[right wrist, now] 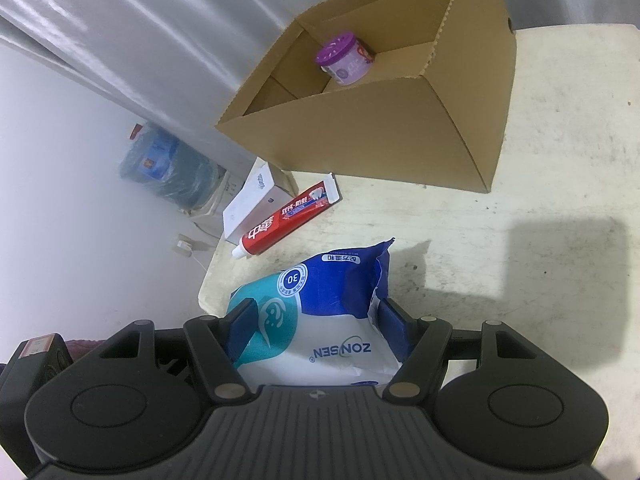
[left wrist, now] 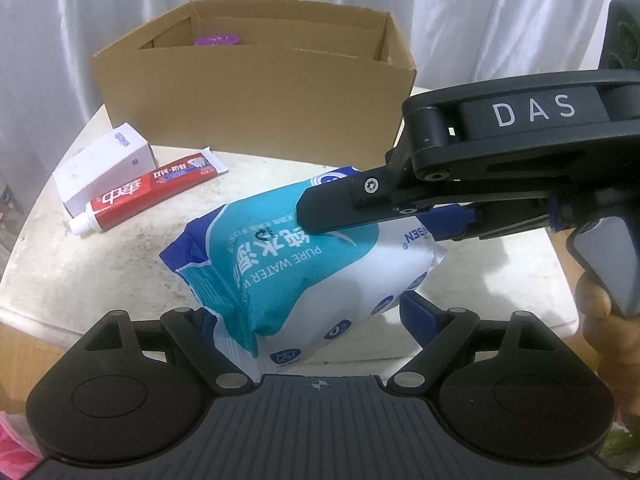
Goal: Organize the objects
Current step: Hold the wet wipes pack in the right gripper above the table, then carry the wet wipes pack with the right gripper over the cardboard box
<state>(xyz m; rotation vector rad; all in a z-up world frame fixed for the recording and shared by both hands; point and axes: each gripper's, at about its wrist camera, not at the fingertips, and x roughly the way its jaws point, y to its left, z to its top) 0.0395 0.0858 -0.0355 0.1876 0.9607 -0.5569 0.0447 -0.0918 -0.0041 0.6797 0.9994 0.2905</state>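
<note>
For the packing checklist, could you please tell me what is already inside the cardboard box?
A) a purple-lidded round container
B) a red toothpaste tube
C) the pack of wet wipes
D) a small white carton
A: the right wrist view shows only the purple-lidded round container inside the cardboard box, while the toothpaste tube and white carton lie on the table and the wet wipes pack sits between both tongs.

White curtain (left wrist: 120,20), water jug (right wrist: 168,168).
</note>
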